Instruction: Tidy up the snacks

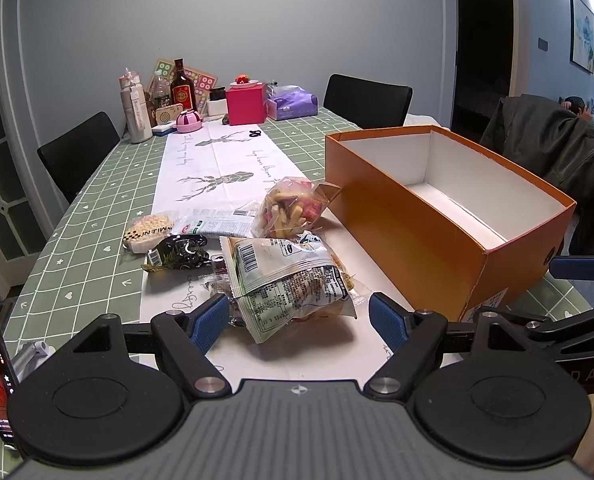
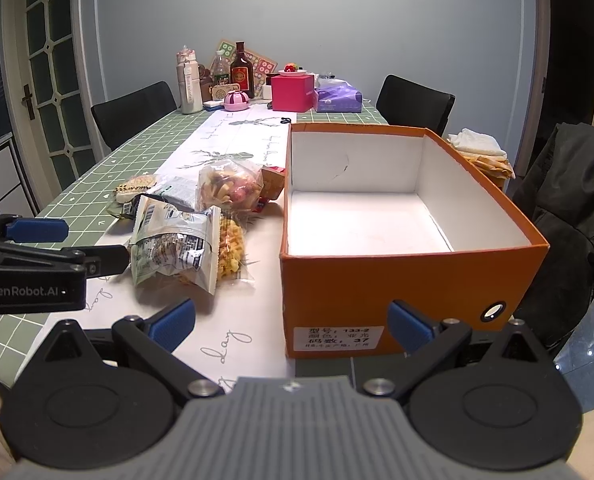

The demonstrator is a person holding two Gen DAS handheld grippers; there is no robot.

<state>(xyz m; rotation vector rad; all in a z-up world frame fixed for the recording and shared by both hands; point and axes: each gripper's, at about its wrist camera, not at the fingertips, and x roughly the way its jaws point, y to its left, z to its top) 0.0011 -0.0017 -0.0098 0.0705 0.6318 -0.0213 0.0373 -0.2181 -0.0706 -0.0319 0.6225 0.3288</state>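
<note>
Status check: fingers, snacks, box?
Left gripper open, empty, fingers either side of the green-white snack bag. Right gripper open, empty, facing the orange box. Box empty, snack pile beside it. Nothing blocking.

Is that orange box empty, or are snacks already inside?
Empty: the orange box shows only its bare white floor; the snack packets lie beside it.
</note>
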